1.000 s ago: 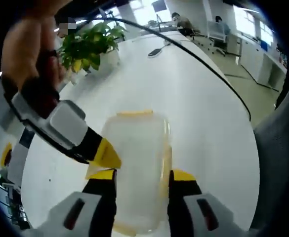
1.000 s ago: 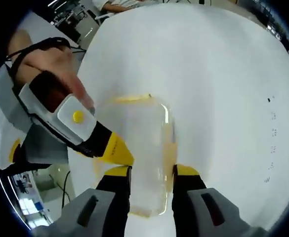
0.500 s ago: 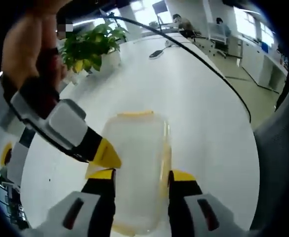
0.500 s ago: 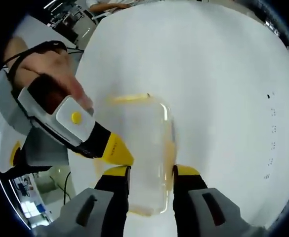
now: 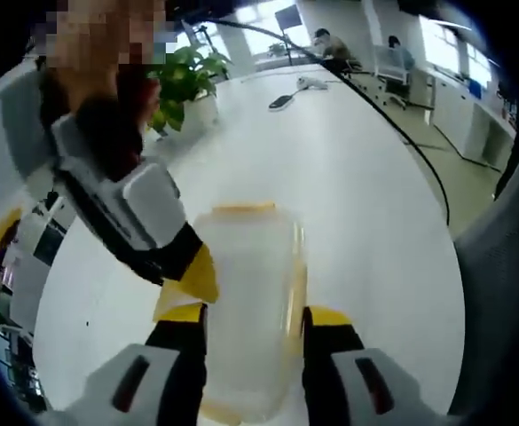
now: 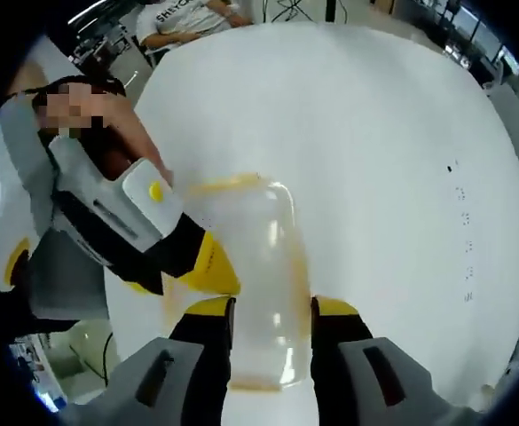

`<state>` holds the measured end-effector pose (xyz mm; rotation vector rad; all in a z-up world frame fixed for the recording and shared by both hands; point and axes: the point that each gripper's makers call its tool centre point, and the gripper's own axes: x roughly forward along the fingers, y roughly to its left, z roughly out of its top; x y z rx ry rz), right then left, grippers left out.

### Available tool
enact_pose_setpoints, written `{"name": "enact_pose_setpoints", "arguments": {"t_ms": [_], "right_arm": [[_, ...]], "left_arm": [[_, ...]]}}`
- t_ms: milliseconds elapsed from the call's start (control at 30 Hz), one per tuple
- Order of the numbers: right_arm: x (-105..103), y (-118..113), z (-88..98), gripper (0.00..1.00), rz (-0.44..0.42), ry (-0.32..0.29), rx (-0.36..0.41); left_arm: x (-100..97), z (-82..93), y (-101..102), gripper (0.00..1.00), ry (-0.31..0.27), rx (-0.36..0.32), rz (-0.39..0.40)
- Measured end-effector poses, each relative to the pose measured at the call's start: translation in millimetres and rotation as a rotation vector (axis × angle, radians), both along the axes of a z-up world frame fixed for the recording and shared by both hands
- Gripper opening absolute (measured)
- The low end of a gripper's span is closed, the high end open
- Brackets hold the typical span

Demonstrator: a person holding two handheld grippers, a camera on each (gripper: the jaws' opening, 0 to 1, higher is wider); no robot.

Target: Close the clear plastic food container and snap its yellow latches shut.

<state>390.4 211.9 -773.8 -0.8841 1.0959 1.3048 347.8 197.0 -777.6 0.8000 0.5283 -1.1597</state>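
Observation:
The clear plastic container (image 5: 248, 284) lies on the white table (image 5: 365, 177), with a yellow latch (image 5: 241, 208) on its far end and another (image 5: 298, 293) along its right side. In the left gripper view my jaws stand a little apart low over its near half, so my left gripper (image 5: 255, 314) has the lid showing in the gap. My right gripper (image 5: 197, 271) comes in from the left, its yellow tip against the container's left side. In the right gripper view the container (image 6: 261, 266) lies the same way under my right gripper (image 6: 271, 308), and my left gripper (image 6: 213, 264) touches its left edge.
A potted plant (image 5: 181, 82) and a dark phone-like object (image 5: 280, 99) sit far back on the table, with a black cable (image 5: 392, 129) along its right edge. A person's hand (image 6: 121, 155) holds the gripper at the left. A seated person (image 6: 188, 18) shows at the far side.
The gripper at the left has swung more upright and closer in both views while its tip stays at the container's left side. The right gripper view has tilted. The container has not moved.

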Motion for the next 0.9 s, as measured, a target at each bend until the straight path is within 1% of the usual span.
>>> {"name": "enact_pose_setpoints", "arguments": {"t_ms": [67, 167, 233, 267, 300, 333, 367, 400, 433, 467, 500, 533, 567, 633, 700, 733, 767, 800, 833, 867, 900], "right_arm": [[0.5, -0.5, 1.7, 0.32, -0.034, -0.04, 0.06], [5.6, -1.2, 1.9, 0.31, -0.081, -0.083, 0.136], [6.3, -2.5, 2.5, 0.31, -0.116, -0.114, 0.182], [6.3, -3.0, 2.7, 0.31, -0.142, -0.125, 0.196], [7.1, -3.1, 3.1, 0.31, -0.16, -0.148, 0.216], [5.4, -4.1, 2.9, 0.29, -0.157, -0.155, 0.222], [5.0, -3.6, 4.2, 0.29, -0.158, -0.183, 0.241], [3.0, -3.1, 4.7, 0.26, -0.16, -0.192, 0.253], [1.0, -1.0, 5.7, 0.25, -0.141, -0.218, 0.281], [2.2, 0.8, 6.7, 0.27, -0.137, -0.237, 0.3], [0.8, 3.2, 7.8, 0.31, -0.146, -0.26, 0.338], [-2.6, 2.0, 7.8, 0.33, -0.161, -0.255, 0.341], [-2.9, 0.1, 7.6, 0.36, -0.194, -0.26, 0.344], [-1.0, -2.1, 8.5, 0.41, -0.241, -0.284, 0.368], [-3.9, -3.8, 9.8, 0.41, -0.292, -0.284, 0.41], [-7.1, -4.4, 11.3, 0.41, -0.308, -0.285, 0.435], [-8.2, -5.2, 13.0, 0.42, -0.311, -0.295, 0.45], [-10.8, -6.2, 16.7, 0.43, -0.307, -0.317, 0.476], [-11.5, -7.2, 18.6, 0.44, -0.321, -0.318, 0.493], [-13.0, -8.5, 21.1, 0.47, -0.359, -0.302, 0.527], [-14.4, -9.8, 21.9, 0.48, -0.388, -0.281, 0.544]], "left_arm": [[0.7, 0.9, -0.3, 0.37, 0.011, -0.003, -0.001], [-0.8, 1.4, 0.0, 0.37, 0.016, -0.007, -0.018], [-0.8, 1.6, 0.2, 0.38, 0.01, 0.001, -0.031], [-1.0, 1.7, 0.0, 0.38, 0.011, 0.0, -0.032], [-2.2, 1.7, -0.6, 0.39, 0.017, -0.002, -0.033], [-3.0, 1.6, -1.2, 0.42, 0.022, -0.004, -0.034], [-4.6, 1.1, -2.2, 0.44, 0.03, -0.005, -0.034], [-5.5, 1.2, -3.0, 0.45, 0.029, -0.002, -0.037], [-5.8, 1.6, -3.6, 0.45, 0.028, 0.003, -0.034], [-4.9, 1.7, -3.1, 0.45, 0.025, 0.003, -0.029], [-3.9, 1.9, -3.2, 0.45, 0.03, -0.007, -0.016], [-3.4, 3.3, -3.9, 0.45, 0.043, -0.025, 0.001], [-1.8, 5.1, -4.1, 0.46, 0.063, -0.056, 0.042], [-0.2, 7.9, -3.5, 0.5, 0.082, -0.093, 0.075], [2.4, 12.2, -1.4, 0.52, 0.079, -0.124, 0.105], [1.7, 12.4, 0.5, 0.54, 0.088, -0.131, 0.105], [1.2, 12.3, 1.3, 0.54, 0.099, -0.141, 0.107], [2.3, 13.2, 2.6, 0.55, 0.115, -0.164, 0.123], [2.9, 13.9, 3.2, 0.55, 0.126, -0.182, 0.137], [3.6, 15.3, 3.7, 0.56, 0.142, -0.21, 0.151], [4.8, 16.0, 5.1, 0.57, 0.146, -0.22, 0.157]]}}
